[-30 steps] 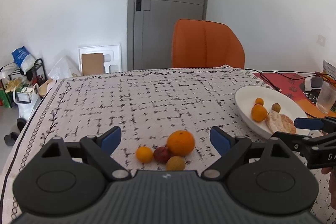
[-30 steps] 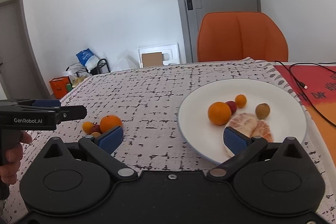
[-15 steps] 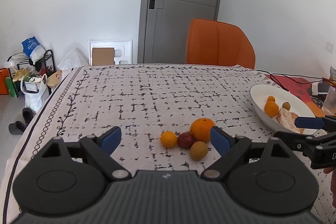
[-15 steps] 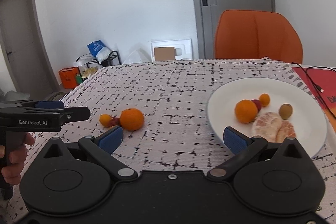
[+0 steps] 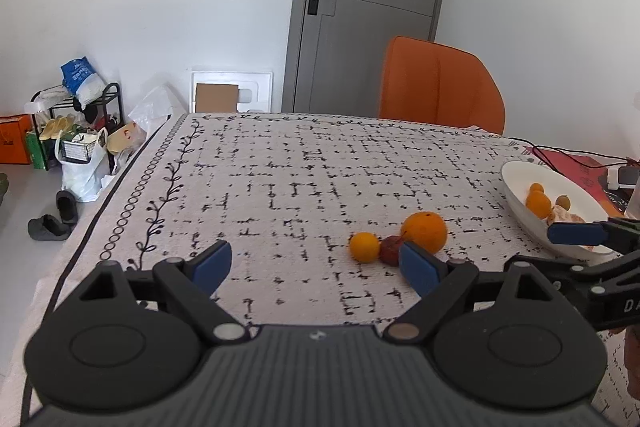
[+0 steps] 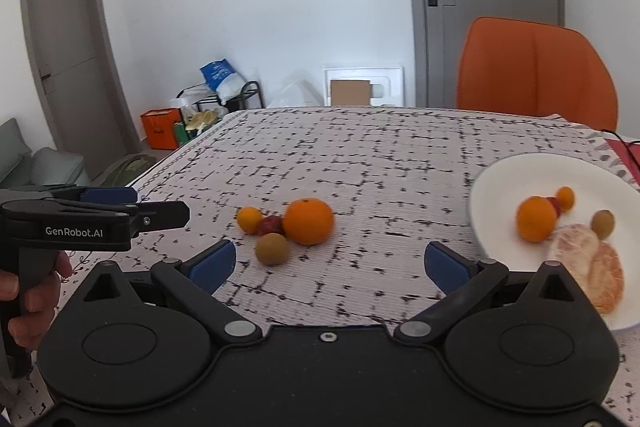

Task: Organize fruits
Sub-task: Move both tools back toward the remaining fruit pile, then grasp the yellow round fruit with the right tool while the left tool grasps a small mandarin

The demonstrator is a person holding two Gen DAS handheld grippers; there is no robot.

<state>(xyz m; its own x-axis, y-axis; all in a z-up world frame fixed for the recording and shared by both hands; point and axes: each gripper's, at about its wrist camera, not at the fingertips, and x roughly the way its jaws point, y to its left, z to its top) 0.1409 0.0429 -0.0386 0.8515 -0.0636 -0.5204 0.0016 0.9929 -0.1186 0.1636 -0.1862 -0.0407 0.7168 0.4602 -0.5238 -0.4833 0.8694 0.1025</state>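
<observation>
Both the left tongs [image 5: 316,265] and right tongs [image 6: 338,263] are gaping wide and gripping nothing, hovering just short of four round, axisless fruits [image 6: 308,221] clustering on the desk [image 6: 400,167], the left tongs' right finger [image 5: 418,269] hiding the brownish one [image 6: 273,248].

"GenRobot.AI" stands in white on the left gripper [image 6: 160,213] body at the frame's left; "DA" shows on the right gripper [image 5: 576,233].
</observation>
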